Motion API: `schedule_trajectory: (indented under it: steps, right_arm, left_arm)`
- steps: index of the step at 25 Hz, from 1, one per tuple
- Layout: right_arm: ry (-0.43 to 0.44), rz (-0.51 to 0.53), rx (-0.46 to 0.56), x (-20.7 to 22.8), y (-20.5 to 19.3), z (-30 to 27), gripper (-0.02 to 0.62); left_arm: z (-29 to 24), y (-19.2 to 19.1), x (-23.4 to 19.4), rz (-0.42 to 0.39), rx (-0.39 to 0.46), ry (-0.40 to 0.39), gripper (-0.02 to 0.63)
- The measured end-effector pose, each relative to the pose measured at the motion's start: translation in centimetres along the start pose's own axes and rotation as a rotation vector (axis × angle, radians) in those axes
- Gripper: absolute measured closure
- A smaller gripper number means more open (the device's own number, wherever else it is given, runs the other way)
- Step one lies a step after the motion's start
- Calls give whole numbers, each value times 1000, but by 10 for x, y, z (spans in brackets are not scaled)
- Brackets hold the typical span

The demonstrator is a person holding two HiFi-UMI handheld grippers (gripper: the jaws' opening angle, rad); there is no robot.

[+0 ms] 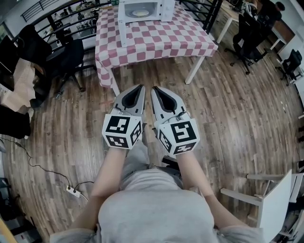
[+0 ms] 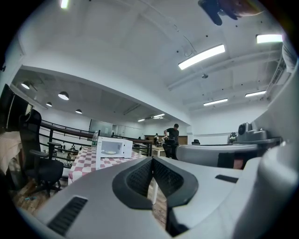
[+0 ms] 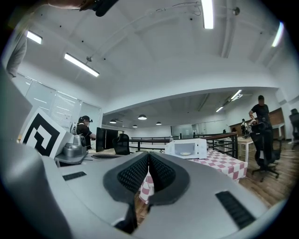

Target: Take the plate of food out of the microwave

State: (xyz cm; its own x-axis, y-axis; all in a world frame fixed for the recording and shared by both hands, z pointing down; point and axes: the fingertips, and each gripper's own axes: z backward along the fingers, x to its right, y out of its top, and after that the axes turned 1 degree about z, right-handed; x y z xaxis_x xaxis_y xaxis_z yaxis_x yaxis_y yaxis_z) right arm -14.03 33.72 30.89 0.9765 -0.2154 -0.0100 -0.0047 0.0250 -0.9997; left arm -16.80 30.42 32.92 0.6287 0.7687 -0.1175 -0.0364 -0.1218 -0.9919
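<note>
A white microwave (image 1: 145,10) stands at the far edge of a table with a red-and-white checked cloth (image 1: 156,40). Its door (image 1: 122,28) hangs open to the left, and a plate of food (image 1: 139,13) lies inside. The microwave (image 2: 113,148) and plate (image 2: 110,151) also show far off in the left gripper view; the right gripper view has the microwave (image 3: 187,148) and plate (image 3: 185,153) too. My left gripper (image 1: 140,88) and right gripper (image 1: 154,90) are side by side over the wooden floor, well short of the table. Both are shut and empty, the left gripper (image 2: 152,161) and the right gripper (image 3: 148,156) with pads together.
Black office chairs stand left (image 1: 66,57) and right (image 1: 247,28) of the table. A power strip (image 1: 73,191) lies on the floor at lower left, white furniture (image 1: 270,199) at lower right. A bottle (image 2: 95,138) stands by the microwave. A person (image 3: 260,121) stands far behind.
</note>
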Motion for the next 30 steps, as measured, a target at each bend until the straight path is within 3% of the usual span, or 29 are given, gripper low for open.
schedule_trajectory:
  steps: [13, 19, 30]
  right_arm:
    - [-27, -23, -16, 45, -6, -85, 568]
    - [25, -28, -6, 54, -3, -129, 568]
    - [-52, -59, -6, 88, -4, -202, 568]
  left_arm:
    - [-82, 18, -57, 6, 9, -40, 603]
    - [-120, 25, -81, 23, 17, -88, 603]
    - [-174, 38, -126, 23, -1, -160, 603]
